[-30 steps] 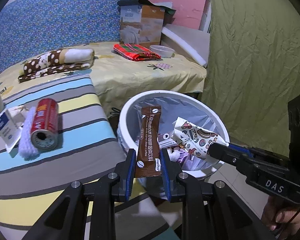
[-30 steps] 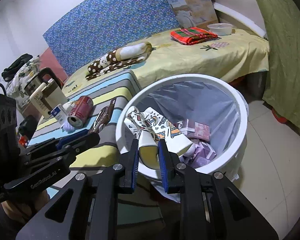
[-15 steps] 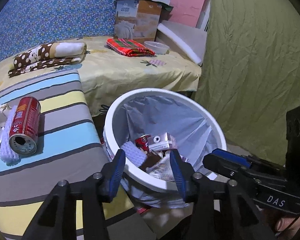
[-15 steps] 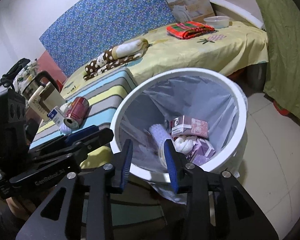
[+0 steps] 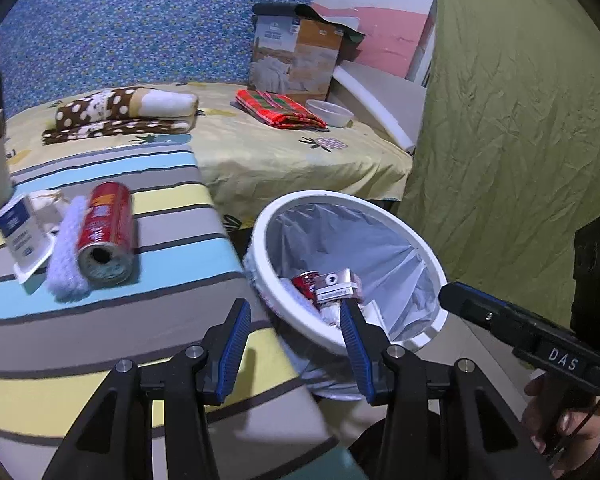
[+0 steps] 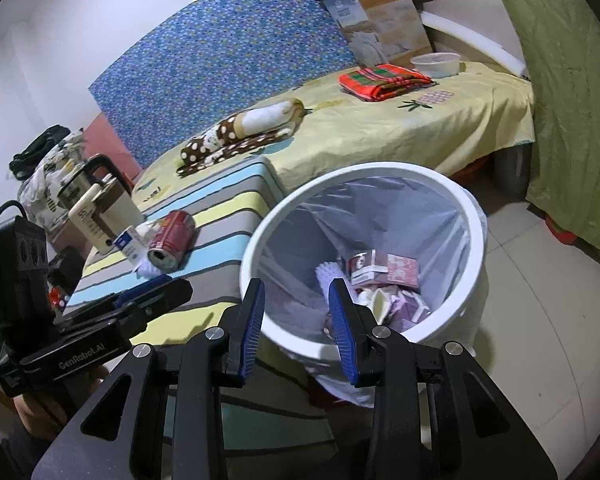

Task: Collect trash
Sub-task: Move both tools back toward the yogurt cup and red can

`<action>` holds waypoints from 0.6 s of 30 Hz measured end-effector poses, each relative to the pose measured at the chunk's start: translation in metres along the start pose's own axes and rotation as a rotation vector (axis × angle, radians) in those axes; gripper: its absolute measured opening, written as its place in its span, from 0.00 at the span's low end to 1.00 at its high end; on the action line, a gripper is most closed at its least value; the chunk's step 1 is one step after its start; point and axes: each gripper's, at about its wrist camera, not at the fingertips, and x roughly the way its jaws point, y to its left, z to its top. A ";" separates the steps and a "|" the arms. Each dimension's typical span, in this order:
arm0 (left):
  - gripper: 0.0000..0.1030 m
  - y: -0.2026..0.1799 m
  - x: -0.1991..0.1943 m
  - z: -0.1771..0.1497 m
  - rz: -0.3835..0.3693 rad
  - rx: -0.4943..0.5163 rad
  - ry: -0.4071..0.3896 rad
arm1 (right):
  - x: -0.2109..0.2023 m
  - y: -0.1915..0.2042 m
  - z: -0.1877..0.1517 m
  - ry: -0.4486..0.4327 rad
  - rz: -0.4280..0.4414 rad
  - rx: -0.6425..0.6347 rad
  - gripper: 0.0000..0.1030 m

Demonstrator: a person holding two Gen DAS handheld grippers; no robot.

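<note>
Both the left gripper [image 5: 296, 344] and the right gripper [image 6: 298, 324] hang tilted downward near the rim of the white bin [image 6: 474, 216], jaws parted and empty, left beside right.

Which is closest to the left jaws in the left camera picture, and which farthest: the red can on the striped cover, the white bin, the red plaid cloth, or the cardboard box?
1. White bin, right in front of the left jaws, slightly right.
2. Red can, left, lying on the striped cover.
3. Red plaid cloth, farther back on the yellow bed.
4. Cardboard box, behind the cloth, by the wall.
</note>
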 end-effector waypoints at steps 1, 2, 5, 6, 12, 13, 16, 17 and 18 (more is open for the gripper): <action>0.45 0.002 -0.005 -0.002 0.004 -0.001 -0.006 | 0.000 0.003 -0.001 0.000 0.006 -0.004 0.35; 0.45 0.004 -0.009 -0.004 0.012 -0.001 -0.012 | 0.000 0.007 -0.003 0.001 0.015 -0.010 0.35; 0.45 0.009 -0.021 -0.008 0.036 -0.001 -0.028 | 0.001 0.022 -0.009 0.009 0.045 -0.040 0.35; 0.45 0.011 -0.026 -0.010 0.043 -0.002 -0.034 | 0.001 0.026 -0.010 0.013 0.050 -0.048 0.35; 0.45 0.024 -0.046 -0.018 0.098 -0.020 -0.062 | 0.008 0.048 -0.015 0.040 0.069 -0.101 0.35; 0.45 0.027 -0.050 -0.020 0.111 -0.027 -0.067 | 0.009 0.051 -0.016 0.043 0.068 -0.109 0.35; 0.45 0.037 -0.060 -0.025 0.136 -0.047 -0.077 | 0.011 0.057 -0.017 0.053 0.079 -0.123 0.35; 0.45 0.040 -0.062 -0.026 0.144 -0.052 -0.080 | 0.012 0.058 -0.017 0.055 0.084 -0.125 0.35; 0.45 0.042 -0.064 -0.027 0.153 -0.058 -0.082 | 0.013 0.060 -0.017 0.060 0.091 -0.130 0.35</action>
